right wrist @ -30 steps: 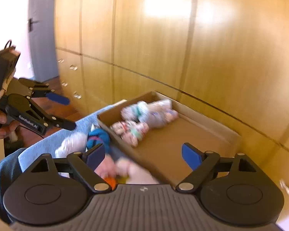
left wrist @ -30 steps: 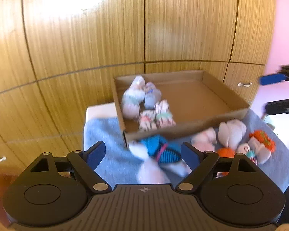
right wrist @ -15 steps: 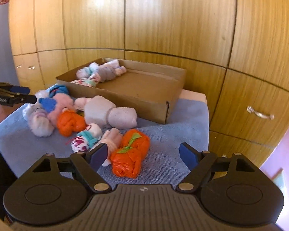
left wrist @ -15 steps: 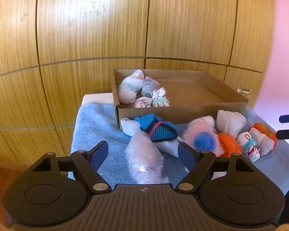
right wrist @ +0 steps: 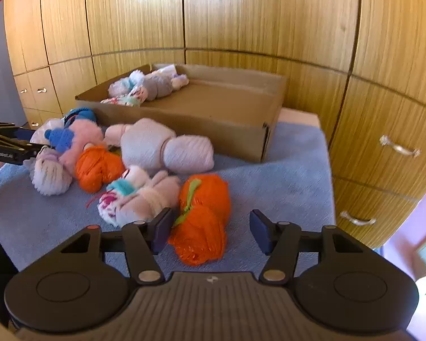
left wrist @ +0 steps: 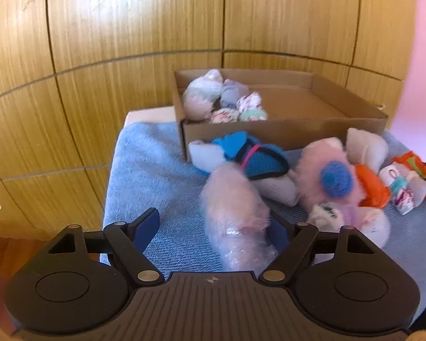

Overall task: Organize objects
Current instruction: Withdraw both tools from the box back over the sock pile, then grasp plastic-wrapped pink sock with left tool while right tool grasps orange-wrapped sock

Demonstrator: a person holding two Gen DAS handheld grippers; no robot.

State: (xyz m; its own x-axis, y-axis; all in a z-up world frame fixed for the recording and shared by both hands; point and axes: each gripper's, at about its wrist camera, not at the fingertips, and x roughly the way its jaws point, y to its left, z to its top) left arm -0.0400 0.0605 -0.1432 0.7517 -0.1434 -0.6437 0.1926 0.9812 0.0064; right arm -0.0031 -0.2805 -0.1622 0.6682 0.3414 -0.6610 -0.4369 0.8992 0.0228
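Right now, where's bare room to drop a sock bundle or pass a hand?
Free: the shallow brown cardboard box floor from the rolled sock cluster at its left end to the right wall; the blue towel right of the orange rolled bundle; and its strip left of the pale pink plastic-wrapped roll. Crowded: the loose pile before the box.

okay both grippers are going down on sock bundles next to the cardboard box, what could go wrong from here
The right gripper has its jaws closing around the orange bundle, and its left jaw sits against the white bundle, so it may drag or pinch both.

The left gripper is open around the pale pink bundle, which lies off-centre against the right jaw; closing could push it aside.

The cardboard box wall stands between bundles and box floor; a low carry could snag it.
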